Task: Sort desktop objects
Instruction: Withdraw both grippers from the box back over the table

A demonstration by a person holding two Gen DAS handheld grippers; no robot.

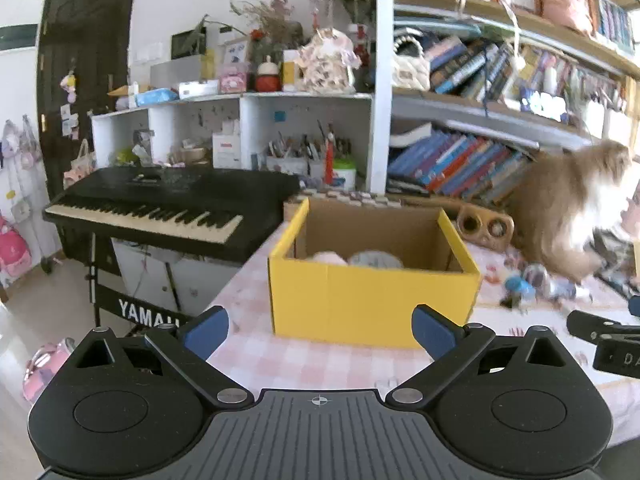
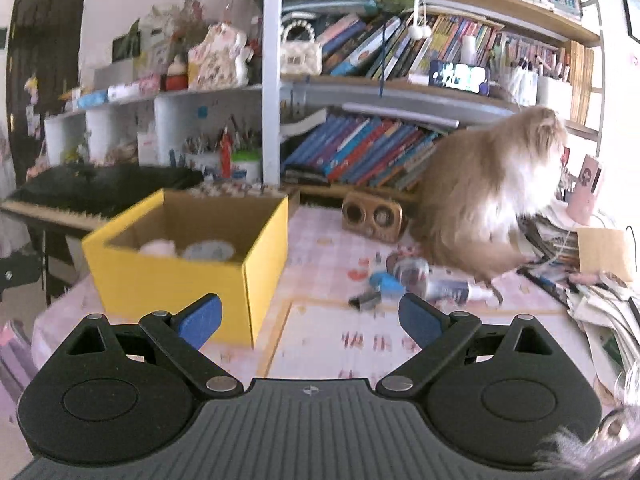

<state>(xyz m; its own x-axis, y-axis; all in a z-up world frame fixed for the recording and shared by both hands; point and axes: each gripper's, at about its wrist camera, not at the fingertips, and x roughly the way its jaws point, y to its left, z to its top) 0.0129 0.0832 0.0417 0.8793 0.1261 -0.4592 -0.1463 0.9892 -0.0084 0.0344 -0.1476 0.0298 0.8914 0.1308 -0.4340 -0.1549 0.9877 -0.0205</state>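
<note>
A yellow cardboard box (image 1: 372,300) stands open on the pink checked tablecloth (image 1: 304,356), holding a pink soft item (image 1: 329,258) and a pale round item (image 1: 374,259). My left gripper (image 1: 320,326) is open and empty, just in front of the box. In the right wrist view the box (image 2: 176,284) is to the left. My right gripper (image 2: 310,316) is open and empty above the cloth, short of a loose pile: a blue item (image 2: 386,284), a dark clip (image 2: 364,301), a tape roll (image 2: 412,272) and a small bottle (image 2: 456,290).
A fluffy tan and white cat (image 2: 492,188) sits on the table behind the pile. A wooden speaker (image 2: 372,216) stands by the bookshelf (image 2: 380,148). Stacked papers (image 2: 592,292) fill the right side. A black keyboard (image 1: 160,204) stands left of the table.
</note>
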